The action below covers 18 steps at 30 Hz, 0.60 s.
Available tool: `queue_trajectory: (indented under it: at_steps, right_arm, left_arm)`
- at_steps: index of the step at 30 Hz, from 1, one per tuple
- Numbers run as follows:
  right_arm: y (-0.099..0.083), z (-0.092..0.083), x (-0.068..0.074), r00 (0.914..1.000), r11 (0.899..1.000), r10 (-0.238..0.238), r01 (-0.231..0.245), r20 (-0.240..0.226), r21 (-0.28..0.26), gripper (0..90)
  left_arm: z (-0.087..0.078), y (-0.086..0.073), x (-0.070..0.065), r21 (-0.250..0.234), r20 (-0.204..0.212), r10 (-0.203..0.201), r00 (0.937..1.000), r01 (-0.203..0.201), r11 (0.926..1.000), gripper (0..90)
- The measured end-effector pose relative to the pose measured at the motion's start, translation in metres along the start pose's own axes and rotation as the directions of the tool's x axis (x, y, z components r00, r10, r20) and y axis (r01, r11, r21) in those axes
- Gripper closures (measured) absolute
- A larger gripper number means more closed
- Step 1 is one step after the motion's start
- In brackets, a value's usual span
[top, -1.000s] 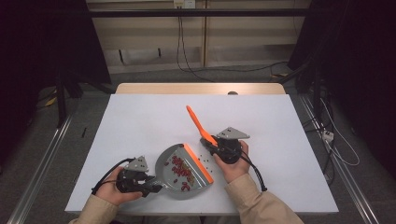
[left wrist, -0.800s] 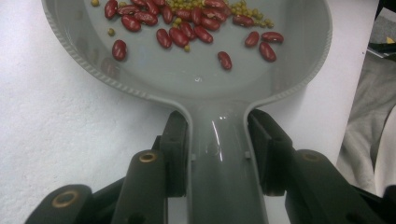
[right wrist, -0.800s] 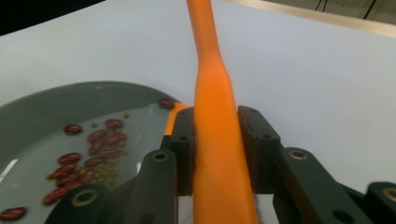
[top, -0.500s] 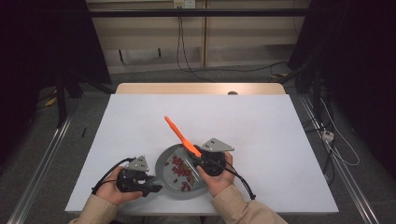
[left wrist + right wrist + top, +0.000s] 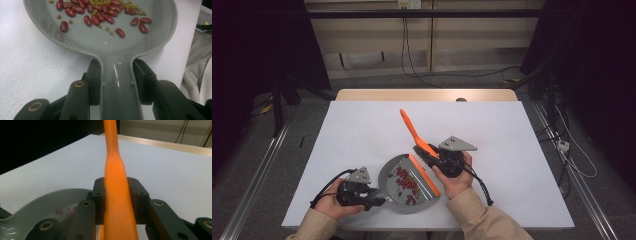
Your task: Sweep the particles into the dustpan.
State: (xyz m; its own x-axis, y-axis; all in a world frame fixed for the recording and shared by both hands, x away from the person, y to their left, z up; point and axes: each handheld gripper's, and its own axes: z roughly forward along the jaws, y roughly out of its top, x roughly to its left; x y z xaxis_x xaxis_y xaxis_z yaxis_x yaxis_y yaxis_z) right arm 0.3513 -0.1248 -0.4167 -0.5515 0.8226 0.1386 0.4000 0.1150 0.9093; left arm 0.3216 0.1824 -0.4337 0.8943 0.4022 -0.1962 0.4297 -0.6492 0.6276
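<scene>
On the table, biggest stuff first:

Table [image 5: 362, 125]: white top, takes up most of the high view, everything going on sits near the front edge by the person.

Dustpan [image 5: 394, 175]: grey, round-ish, lying flat on the table between the two hands, handle pointing toward the left hand.

Brush [image 5: 414, 132]: orange, its long handle sticks up and away over the table, and its wide edge sits at the right rim of the dustpan.

Left gripper [image 5: 117, 75]: clamped on the dustpan's handle, pads pressing both sides, pretty clear in the left gripper view.

Right gripper [image 5: 117, 200]: squeezed onto the brush handle, jaws tight on either side of it, just right of the dustpan.

Beans [image 5: 96, 17]: red kidney ones piled inside the dustpan, mostly toward its far side.

Green bits [image 5: 105, 3]: tiny round peas or lentils, can't tell which, mixed in with the beans.
</scene>
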Motion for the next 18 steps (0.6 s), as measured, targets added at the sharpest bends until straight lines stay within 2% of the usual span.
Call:
queue_trajectory:
  at_steps: [4,6,7,9,10,12,13,18]
  right_arm:
    - [-0.009,0.001,-0.009,0.9948,0.997,-0.065,0.063,0.077,0.039,70.5]
    - [-0.019,0.005,-0.011,0.995,0.996,-0.057,0.052,0.082,0.066,70.8]
    - [-0.023,0.005,-0.009,0.997,0.998,-0.045,0.043,0.062,0.047,70.7]
    - [-0.024,0.005,0.001,0.9983,0.998,-0.03,0.028,0.05,0.056,70.3]
    - [-0.026,0.006,0.006,0.9992,0.998,-0.026,0.024,0.032,0.058,69.8]
    - [-0.028,0.008,0.016,0.9994,0.997,-0.034,0.034,0.002,0.066,69.5]
    - [-0.028,0.008,0.02,0.9994,0.998,-0.03,0.031,-0.019,0.06,69.6]
    - [-0.02,0.003,0.024,0.9953,0.999,0.041,-0.041,-0.088,0.01,70.7]
  left_arm:
    - [0.0,0.0,0.0,-0.001,0.0,-0.004,1.0,0.004,1.0,62.2]
    - [0.0,0.001,0.0,0.006,0.0,0.0,1.0,0.0,1.0,62.2]
    - [0.0,0.001,0.001,0.004,0.0,-0.001,1.0,0.001,1.0,62.2]
    - [0.0,0.001,0.0,0.006,-0.015,-0.003,0.9999,0.003,1.0,62.2]
    - [0.0,0.002,0.001,0.007,-0.004,0.002,1.0,-0.002,1.0,62.3]
    - [0.0,0.002,0.0,0.008,-0.015,-0.002,0.9999,0.002,1.0,62.3]
    - [0.0,0.001,0.001,0.002,-0.004,-0.003,1.0,0.003,1.0,62.3]
    - [0.0,0.0,0.001,-0.002,0.001,-0.009,1.0,0.009,1.0,62.2]
